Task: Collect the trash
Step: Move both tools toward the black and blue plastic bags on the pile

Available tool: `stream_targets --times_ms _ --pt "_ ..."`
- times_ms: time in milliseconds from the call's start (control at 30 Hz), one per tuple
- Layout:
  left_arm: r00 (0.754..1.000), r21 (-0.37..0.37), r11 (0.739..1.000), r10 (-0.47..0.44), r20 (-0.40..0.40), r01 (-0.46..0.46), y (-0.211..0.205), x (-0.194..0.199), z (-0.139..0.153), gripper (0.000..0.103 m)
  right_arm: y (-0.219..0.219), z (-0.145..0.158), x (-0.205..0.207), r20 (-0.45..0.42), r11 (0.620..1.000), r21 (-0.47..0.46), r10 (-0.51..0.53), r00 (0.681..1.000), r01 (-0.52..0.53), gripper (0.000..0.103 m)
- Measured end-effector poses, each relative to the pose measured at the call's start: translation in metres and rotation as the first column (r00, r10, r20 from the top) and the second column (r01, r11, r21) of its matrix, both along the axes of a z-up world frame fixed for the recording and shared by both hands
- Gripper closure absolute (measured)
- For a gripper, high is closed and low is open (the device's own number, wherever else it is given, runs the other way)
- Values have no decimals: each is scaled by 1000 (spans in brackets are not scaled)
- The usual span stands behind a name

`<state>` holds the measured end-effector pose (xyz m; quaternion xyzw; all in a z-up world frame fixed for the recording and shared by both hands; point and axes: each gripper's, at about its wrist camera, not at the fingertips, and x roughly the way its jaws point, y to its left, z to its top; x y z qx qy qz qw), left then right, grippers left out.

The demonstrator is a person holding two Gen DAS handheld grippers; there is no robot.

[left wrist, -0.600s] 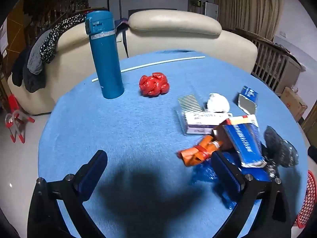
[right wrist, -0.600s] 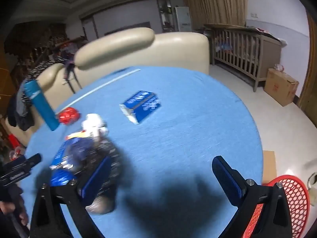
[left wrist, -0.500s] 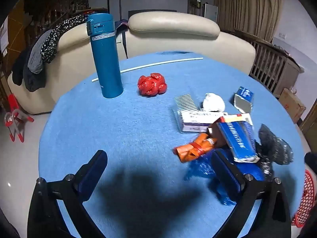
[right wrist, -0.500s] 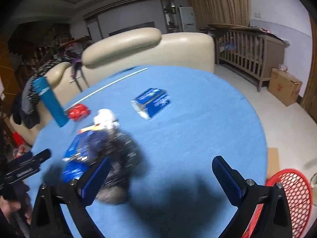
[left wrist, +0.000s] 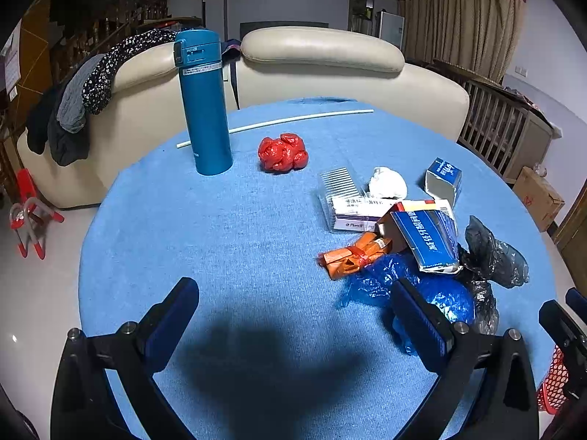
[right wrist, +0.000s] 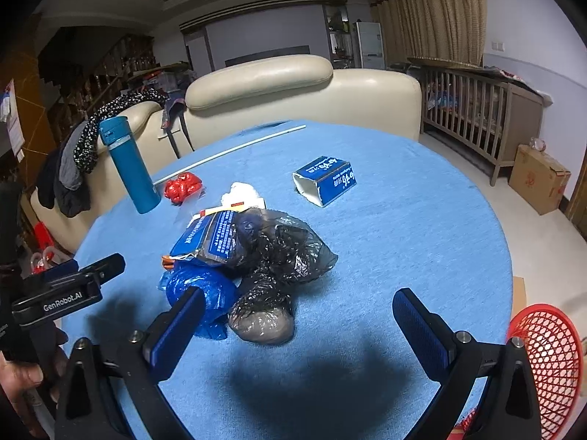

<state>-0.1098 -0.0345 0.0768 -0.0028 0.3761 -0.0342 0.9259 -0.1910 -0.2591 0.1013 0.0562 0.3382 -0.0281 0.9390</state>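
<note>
Trash lies on a round blue table (left wrist: 220, 242): a red crumpled wrapper (left wrist: 281, 152), a white tissue wad (left wrist: 387, 182), a small blue box (left wrist: 442, 180), a clear comb pack (left wrist: 346, 198), an orange wrapper (left wrist: 354, 255), a blue carton (left wrist: 425, 238), a blue plastic bag (left wrist: 433, 293) and a black plastic bag (right wrist: 282, 256). My left gripper (left wrist: 293, 315) is open and empty, left of the pile. My right gripper (right wrist: 297, 322) is open and empty, just in front of the black bag. The blue box also shows in the right wrist view (right wrist: 326, 179).
A tall teal flask (left wrist: 203, 102) stands at the table's far left. A white rod (left wrist: 275, 123) lies along the far edge. A red mesh basket (right wrist: 546, 363) sits on the floor at the right. A cream sofa (left wrist: 319, 66) stands behind the table.
The right gripper has swung left, bringing the trash pile from its left side to between its fingers. The left gripper drew back slightly. Both stayed open.
</note>
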Motion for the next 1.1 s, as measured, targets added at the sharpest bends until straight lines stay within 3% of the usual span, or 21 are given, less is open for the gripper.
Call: stream_targets --times_ms 167,467,1100 --pt "1000 0 1000 1 1 -1 -1 0 -1 0 3 -3 0 16 999 -36 7 1000 -7 0" --pt "1000 5 1000 4 -15 -4 -3 2 -7 0 -4 -4 -1 41 999 -19 -32 999 33 0" --pt "1000 17 1000 3 -22 -3 -5 3 -9 0 -9 2 -4 25 998 -39 -49 999 49 0"
